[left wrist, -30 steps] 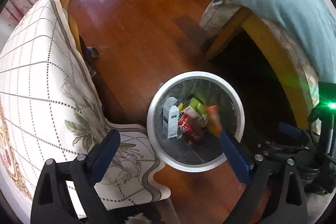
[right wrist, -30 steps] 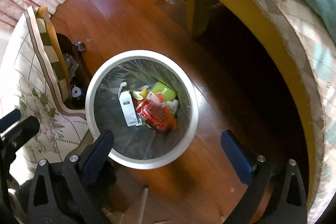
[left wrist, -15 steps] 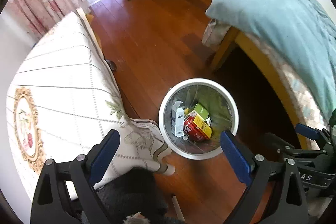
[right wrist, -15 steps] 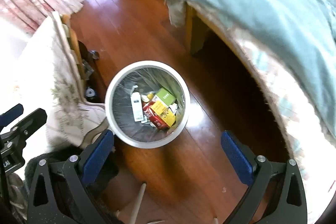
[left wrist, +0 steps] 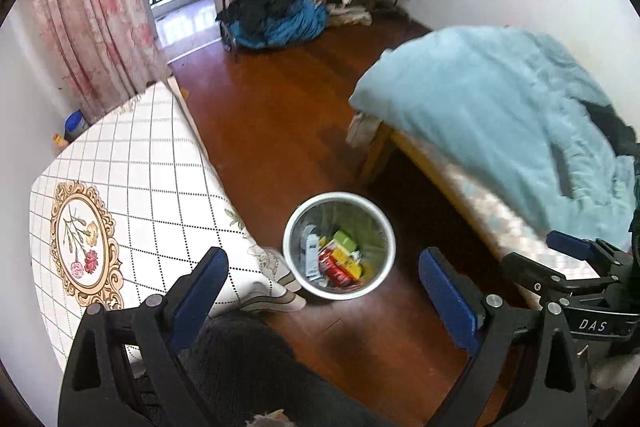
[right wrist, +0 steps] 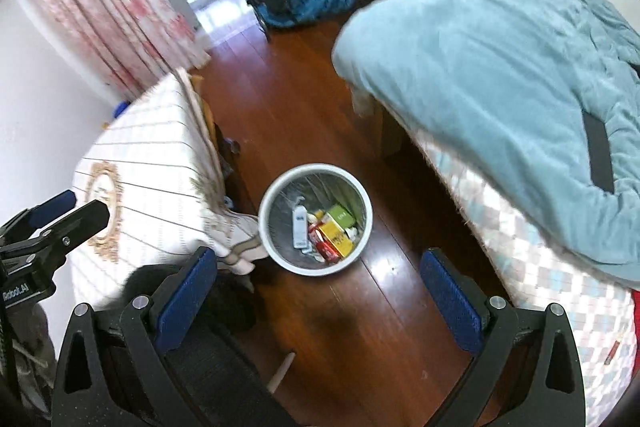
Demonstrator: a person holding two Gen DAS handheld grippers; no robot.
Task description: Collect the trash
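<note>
At the far left stands the pink flowered curtain, and below it the counter, covered with a white checked cloth that carries an oval flower picture in a gold frame. The cloth hangs down over the counter's edge almost to the floor.

The left tool is held above the floor with its two blue pads far apart, and nothing is between them. In the right wrist view it appears at the left border, black with a blue tip.

Right of the counter, on the red-brown wooden floor, stands the round white trash bin, just beside the hanging corner of the cloth. It has a clear plastic liner. Inside lie the collected trash items: a white carton, a green box, a yellow box and a red package, all close together at the bottom. The bin is upright.

The right tool is also spread wide and holds nothing; the bin shows between and a little above its pads.

Further back, a heap of dark and blue clothes lies on the floor under hanging garments.

At the right is the bed with a checked mattress cover, and a light blue quilt lies over it. The bin is between the counter and the bed.
</note>
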